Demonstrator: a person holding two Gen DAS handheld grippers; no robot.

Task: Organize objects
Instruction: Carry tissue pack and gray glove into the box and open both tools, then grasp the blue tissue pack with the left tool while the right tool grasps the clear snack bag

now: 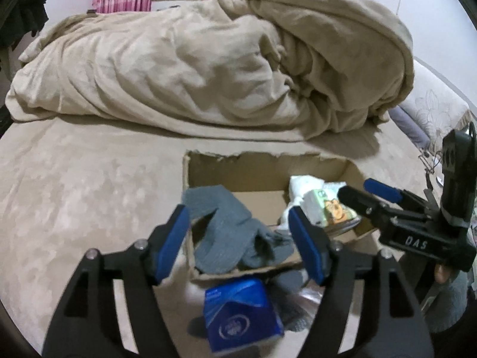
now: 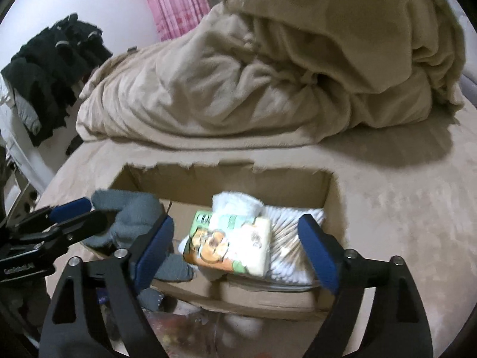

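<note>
An open cardboard box (image 1: 262,176) (image 2: 190,185) sits on the bed. A grey sock (image 1: 235,232) (image 2: 134,214) drapes over its near-left wall. Inside lie a white cloth (image 2: 238,203), a tissue pack with a cartoon print (image 2: 229,244) (image 1: 331,208) and cotton swabs (image 2: 286,235). A blue box (image 1: 241,313) lies on the bed before the cardboard box. My left gripper (image 1: 238,238) is open above the sock and holds nothing. My right gripper (image 2: 235,247) is open above the tissue pack and holds nothing; it also shows in the left wrist view (image 1: 357,194).
A large beige blanket (image 1: 214,65) (image 2: 283,68) is heaped behind the box. Dark clothes (image 2: 50,71) hang at the left. A pillow (image 1: 432,107) lies at the right. More small items (image 2: 179,322) lie on the bed in front of the box.
</note>
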